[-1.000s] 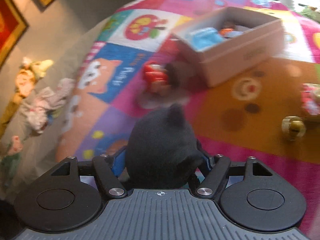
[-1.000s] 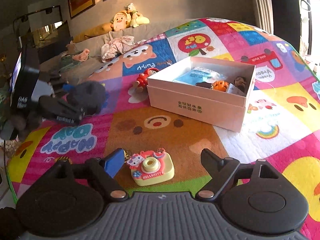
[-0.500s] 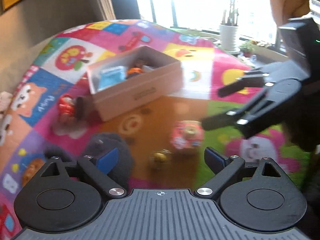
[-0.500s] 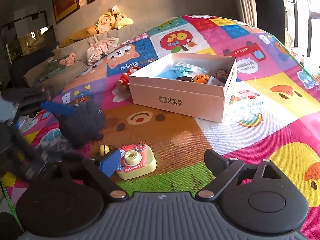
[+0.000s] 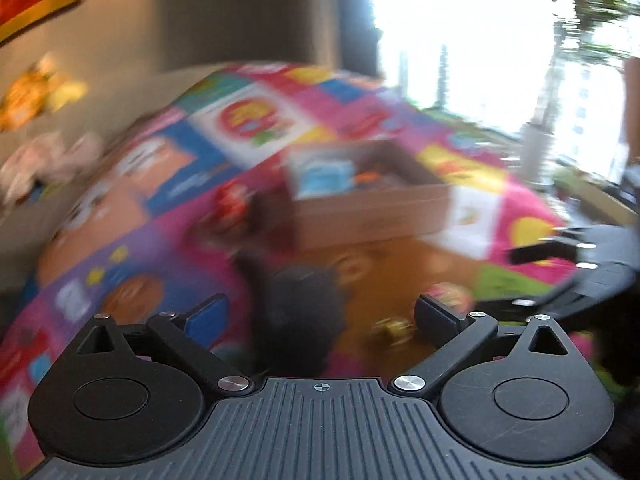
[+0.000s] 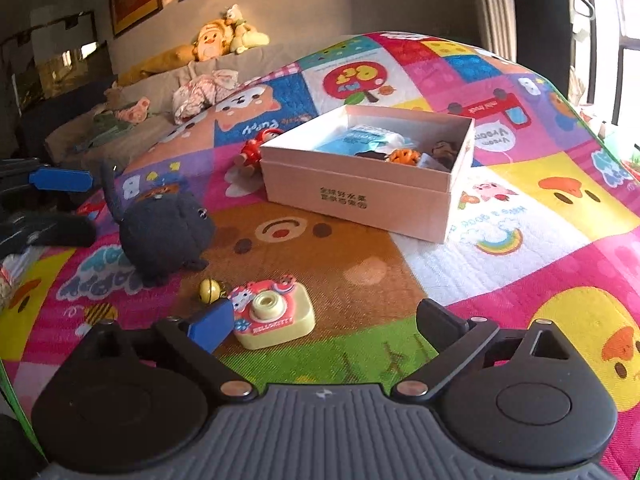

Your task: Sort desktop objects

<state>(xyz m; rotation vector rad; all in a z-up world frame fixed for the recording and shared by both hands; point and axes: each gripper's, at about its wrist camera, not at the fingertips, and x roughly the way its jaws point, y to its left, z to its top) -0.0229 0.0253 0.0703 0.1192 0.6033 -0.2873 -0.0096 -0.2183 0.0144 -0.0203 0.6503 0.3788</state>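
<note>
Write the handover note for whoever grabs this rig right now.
Left gripper: jaws open, empty, close to the black plush cat.
Right gripper: jaws open, empty, just short of the toy camera.
Done: blue packet and small toys already in the box.
Left on the mat: cat, camera, gold bell, and red figure beside the box.
</note>
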